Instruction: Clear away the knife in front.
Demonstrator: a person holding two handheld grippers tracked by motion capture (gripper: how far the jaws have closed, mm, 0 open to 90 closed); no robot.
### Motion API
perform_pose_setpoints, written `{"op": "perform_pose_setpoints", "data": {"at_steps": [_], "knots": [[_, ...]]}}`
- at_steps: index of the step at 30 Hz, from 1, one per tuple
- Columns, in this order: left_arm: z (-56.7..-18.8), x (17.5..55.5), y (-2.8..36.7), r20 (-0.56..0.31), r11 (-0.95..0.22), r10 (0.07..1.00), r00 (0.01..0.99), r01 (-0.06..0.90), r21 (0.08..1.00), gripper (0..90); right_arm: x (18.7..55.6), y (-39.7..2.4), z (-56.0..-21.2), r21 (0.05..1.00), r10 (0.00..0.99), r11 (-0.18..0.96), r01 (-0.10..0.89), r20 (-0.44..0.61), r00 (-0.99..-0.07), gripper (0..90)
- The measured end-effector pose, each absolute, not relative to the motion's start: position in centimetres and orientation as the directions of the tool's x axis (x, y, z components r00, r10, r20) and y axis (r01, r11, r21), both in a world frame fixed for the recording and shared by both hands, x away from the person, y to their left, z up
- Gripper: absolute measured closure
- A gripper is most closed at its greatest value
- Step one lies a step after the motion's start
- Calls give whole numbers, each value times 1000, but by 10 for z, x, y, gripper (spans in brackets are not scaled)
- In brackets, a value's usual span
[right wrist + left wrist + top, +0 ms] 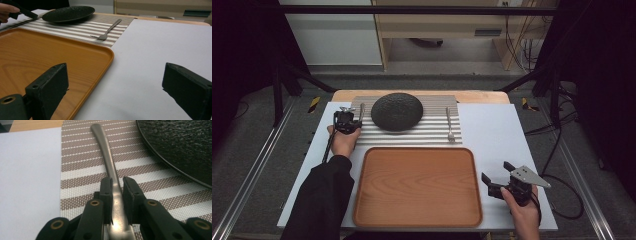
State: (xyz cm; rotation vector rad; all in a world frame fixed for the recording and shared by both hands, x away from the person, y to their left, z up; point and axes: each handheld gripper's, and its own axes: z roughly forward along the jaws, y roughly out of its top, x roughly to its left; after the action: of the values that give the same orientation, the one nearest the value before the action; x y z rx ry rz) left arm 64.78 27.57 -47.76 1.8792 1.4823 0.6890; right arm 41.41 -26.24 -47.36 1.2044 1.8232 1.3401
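Observation:
A metal utensil (106, 152) lies on the striped placemat (82, 170), left of the dark textured plate (180, 145). My left gripper (117, 183) has its jaws down over the utensil's handle, one pad pressing on each side. In the high view that gripper (348, 120) sits at the placemat's left edge, beside the plate (396, 111). My right gripper (495, 171) rests open on the white board, right of the wooden tray (417, 185), and nothing is between its jaws (115, 75).
A fork (450, 125) lies on the placemat (412, 135) right of the plate, tines toward me. The tray (30, 57) holds nothing. The white board (497, 130) covers the table, and black frame bars stand at both sides.

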Motion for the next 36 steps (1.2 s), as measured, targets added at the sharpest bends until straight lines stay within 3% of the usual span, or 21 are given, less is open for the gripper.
{"op": "perform_pose_setpoints", "data": {"at_steps": [7,16,21,36], "knots": [[-478,636,274,-24,-118,978,207,645,755,794,415,-262,-474,940,898,95,328,61,-435,69],[-478,637,270,-10,-140,974,225,640,755,753,415,-261,-475,938,897,98,332,61,-439,69],[-480,639,267,39,-189,968,248,619,762,786,416,-261,-475,937,896,102,335,61,-441,70],[-476,637,265,7,-152,974,228,623,767,800,416,-261,-475,936,891,96,339,72,-449,71]]}}
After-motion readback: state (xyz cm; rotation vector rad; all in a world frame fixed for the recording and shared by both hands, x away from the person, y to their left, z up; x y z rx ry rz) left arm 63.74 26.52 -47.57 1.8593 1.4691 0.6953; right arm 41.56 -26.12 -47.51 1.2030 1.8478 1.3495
